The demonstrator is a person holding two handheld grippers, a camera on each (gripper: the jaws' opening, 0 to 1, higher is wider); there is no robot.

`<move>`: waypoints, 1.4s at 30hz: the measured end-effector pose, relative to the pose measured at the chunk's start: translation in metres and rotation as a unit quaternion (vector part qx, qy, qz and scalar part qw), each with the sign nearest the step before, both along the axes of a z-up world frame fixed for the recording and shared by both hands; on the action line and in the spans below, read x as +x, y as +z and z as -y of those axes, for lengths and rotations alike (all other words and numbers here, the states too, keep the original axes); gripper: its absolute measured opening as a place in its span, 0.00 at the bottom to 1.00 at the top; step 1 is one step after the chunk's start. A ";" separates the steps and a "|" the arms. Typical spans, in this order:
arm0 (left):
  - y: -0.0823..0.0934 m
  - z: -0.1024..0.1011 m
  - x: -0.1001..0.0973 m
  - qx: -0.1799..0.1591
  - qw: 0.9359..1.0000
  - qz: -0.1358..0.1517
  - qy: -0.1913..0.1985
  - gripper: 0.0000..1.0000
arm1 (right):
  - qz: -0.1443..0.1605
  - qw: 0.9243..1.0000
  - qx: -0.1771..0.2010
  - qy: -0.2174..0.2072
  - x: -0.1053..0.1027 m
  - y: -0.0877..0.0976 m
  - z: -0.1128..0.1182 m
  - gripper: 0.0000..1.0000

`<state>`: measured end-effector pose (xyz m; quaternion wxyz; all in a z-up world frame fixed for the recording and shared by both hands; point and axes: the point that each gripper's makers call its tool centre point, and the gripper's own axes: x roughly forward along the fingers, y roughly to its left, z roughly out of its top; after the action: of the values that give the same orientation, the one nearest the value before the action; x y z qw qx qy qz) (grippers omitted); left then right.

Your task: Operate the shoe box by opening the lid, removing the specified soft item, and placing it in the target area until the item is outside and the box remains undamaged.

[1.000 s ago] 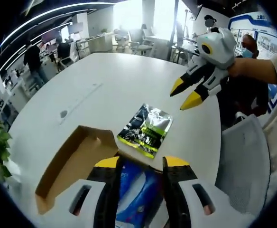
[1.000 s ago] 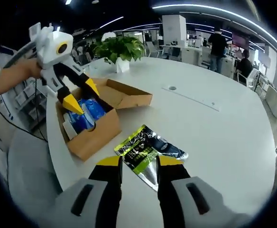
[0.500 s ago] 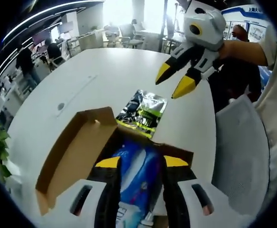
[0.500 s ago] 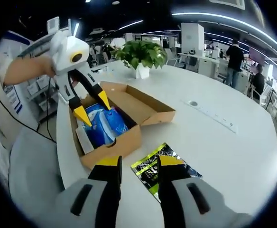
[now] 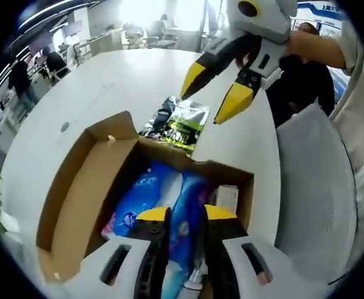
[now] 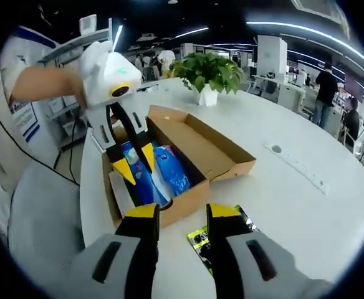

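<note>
1. Left gripper view: the left gripper (image 5: 181, 215) is seen low over the open box (image 5: 76, 187), its jaws a little apart with nothing clamped; the blue pack (image 5: 146, 198) lies just beneath and between the yellow tips.
2. A small white carton (image 5: 227, 197) is seen in the box, wedged against the wall beside the pack.
3. The lid (image 5: 85, 180) is folded back flat on the table (image 5: 107, 81), its brown inside facing up.
4. Beyond the far wall of the box, a green and black pouch (image 5: 179, 121) is seen lying flat on the table, just outside the box.
5. The right gripper (image 5: 212, 93) is seen above that pouch, jaws spread and empty, held by a hand (image 5: 306, 45).
6. Right gripper view: the right gripper (image 6: 178, 213) is shown with jaws parted and bare, over the table edge between box (image 6: 188, 199) and pouch (image 6: 202, 243), which is partly hidden by the jaws.
7. From this side the left gripper (image 6: 139, 163) is seen reaching down into the box, tips at the blue pack (image 6: 163, 171); whether they touch it cannot be told.
8. A potted plant (image 6: 208, 75) stands behind the box, and people stand at desks in the background.
</note>
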<state>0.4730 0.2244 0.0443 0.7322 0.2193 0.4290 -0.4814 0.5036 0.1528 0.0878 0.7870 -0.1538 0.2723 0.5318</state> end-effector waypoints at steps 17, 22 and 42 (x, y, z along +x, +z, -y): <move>-0.009 -0.010 -0.004 0.003 1.000 -0.016 0.009 0.00 | 0.004 0.998 -0.016 0.058 0.008 -0.021 -0.066 0.26; -0.009 -0.012 -0.007 -0.002 1.000 -0.021 0.013 0.00 | 0.010 0.996 -0.043 0.081 0.006 -0.037 -0.077 0.26; 0.000 -0.016 -0.007 -0.022 0.999 -0.020 0.036 0.00 | 0.044 0.985 -0.115 0.120 0.012 -0.067 -0.085 0.02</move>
<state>0.4656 0.2406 0.0446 0.7449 0.1775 0.4409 -0.4682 0.5153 0.2383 0.0206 0.7057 -0.2976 0.2765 0.5804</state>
